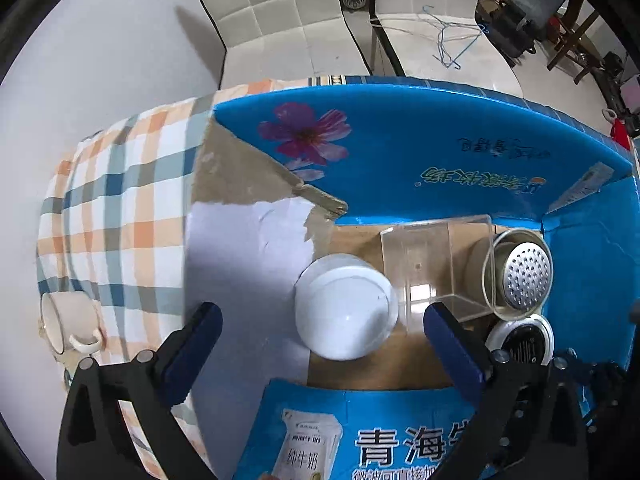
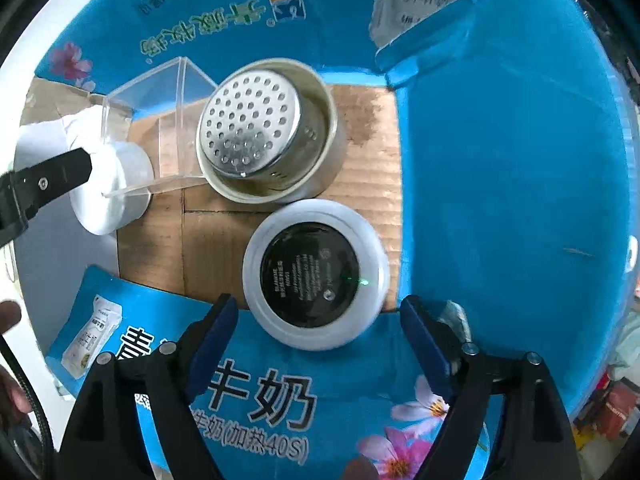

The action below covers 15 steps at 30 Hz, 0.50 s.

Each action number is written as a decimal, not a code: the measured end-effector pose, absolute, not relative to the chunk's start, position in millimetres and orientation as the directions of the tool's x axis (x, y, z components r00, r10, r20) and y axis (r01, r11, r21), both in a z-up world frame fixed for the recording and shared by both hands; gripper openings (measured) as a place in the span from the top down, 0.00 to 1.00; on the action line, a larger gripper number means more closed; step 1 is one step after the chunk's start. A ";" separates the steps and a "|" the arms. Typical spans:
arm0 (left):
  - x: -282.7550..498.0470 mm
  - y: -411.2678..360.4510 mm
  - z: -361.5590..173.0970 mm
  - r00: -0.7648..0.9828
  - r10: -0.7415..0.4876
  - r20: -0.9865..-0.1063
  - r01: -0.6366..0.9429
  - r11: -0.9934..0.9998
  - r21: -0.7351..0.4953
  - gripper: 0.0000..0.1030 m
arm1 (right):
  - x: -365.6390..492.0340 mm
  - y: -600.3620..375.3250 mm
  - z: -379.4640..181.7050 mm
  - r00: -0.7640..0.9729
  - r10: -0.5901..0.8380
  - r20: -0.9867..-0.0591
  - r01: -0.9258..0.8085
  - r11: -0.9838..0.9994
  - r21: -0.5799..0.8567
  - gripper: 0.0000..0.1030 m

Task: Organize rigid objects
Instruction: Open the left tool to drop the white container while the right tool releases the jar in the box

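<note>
An open blue milk carton [image 1: 400,148] holds several items on its brown floor. A white round tub [image 1: 346,308] lies bottom up, beside a clear plastic box [image 1: 436,264]. A perforated metal strainer [image 1: 524,276] sits in a cream cup. A white disc with a black label [image 2: 316,276] lies nearest the front flap. My left gripper [image 1: 320,316] hangs open above the white tub, its pads well clear of it. My right gripper [image 2: 319,306] stands open over the labelled disc, not touching it. One of the left fingers [image 2: 60,176] shows over the tub [image 2: 116,188].
A cream mug [image 1: 68,324] lies on its side on the checked cloth [image 1: 120,208] left of the carton. The carton's flaps [image 2: 500,160] stand up around the items. White padded chairs [image 1: 280,20] stand beyond the table. Part of a hand [image 2: 8,316] shows at the left edge.
</note>
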State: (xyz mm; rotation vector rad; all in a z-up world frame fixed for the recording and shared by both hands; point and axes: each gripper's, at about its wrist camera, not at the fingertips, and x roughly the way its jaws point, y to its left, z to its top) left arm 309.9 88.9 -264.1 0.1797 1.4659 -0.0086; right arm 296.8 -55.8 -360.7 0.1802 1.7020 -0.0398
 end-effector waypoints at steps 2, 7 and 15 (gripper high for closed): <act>300.4 89.4 -255.8 0.124 0.093 -0.988 0.106 0.989 0.107 0.00 | 294.7 -57.7 -352.9 -0.112 0.084 -0.990 0.141 0.988 0.068 0.15; 272.7 89.3 -234.4 0.170 0.055 -0.984 0.075 0.995 0.068 0.00 | 283.2 -62.7 -325.2 -0.068 0.079 -0.994 0.135 0.988 0.070 0.15; 221.5 91.4 -189.9 0.245 0.018 -0.969 0.056 0.998 0.032 0.00 | 246.6 -71.4 -259.7 0.019 0.099 -0.995 0.106 0.989 0.100 0.15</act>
